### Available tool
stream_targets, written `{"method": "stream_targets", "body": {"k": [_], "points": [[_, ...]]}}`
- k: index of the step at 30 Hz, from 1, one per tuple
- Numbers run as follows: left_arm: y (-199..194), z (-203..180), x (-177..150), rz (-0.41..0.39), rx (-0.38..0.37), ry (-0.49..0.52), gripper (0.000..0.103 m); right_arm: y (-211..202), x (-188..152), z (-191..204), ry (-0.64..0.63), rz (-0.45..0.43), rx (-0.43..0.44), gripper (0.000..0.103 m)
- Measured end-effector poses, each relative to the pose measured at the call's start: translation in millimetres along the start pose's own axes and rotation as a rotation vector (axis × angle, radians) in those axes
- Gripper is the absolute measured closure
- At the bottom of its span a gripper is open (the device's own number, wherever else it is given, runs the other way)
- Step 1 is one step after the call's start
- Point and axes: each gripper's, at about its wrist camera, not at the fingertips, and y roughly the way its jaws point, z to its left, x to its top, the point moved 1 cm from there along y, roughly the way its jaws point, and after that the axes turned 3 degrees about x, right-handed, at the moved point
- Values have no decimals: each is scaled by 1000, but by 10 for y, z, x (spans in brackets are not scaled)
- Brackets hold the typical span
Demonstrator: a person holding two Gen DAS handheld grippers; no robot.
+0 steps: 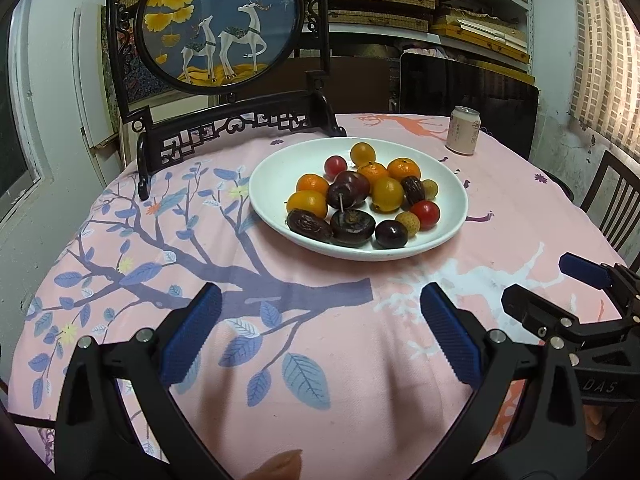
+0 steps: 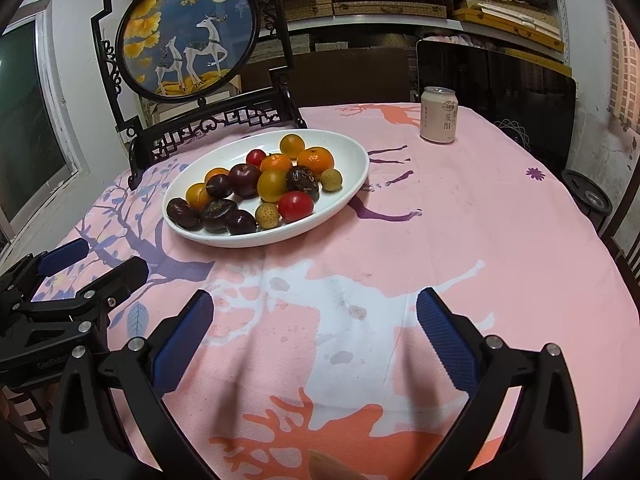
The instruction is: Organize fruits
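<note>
A white oval plate stands mid-table and holds several small fruits: oranges, yellow plums, dark plums, red tomatoes, dates and pale lychees. My left gripper is open and empty, low over the cloth in front of the plate. My right gripper is open and empty, to the right of the left one; it also shows in the left wrist view. The left gripper shows at the left of the right wrist view.
A pink printed tablecloth covers the round table. A black-framed round deer screen stands behind the plate. A pale drink can stands far right. Chairs and shelves surround the table.
</note>
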Motion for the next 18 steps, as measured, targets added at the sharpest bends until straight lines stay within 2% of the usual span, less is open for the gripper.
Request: {"method": "stream_targets", "body": {"k": [9,13,18], "points": [[-7,16,-4,-4,-9,0,2,-9,-6,8,-7,-3,2,1],[54,44,-3,35,-54,-23,2,-5,-6,0,1,-3,3,1],[41,-28,-22,22,-15,13,2,-11,-4,-17,12,-6,4,1]]}}
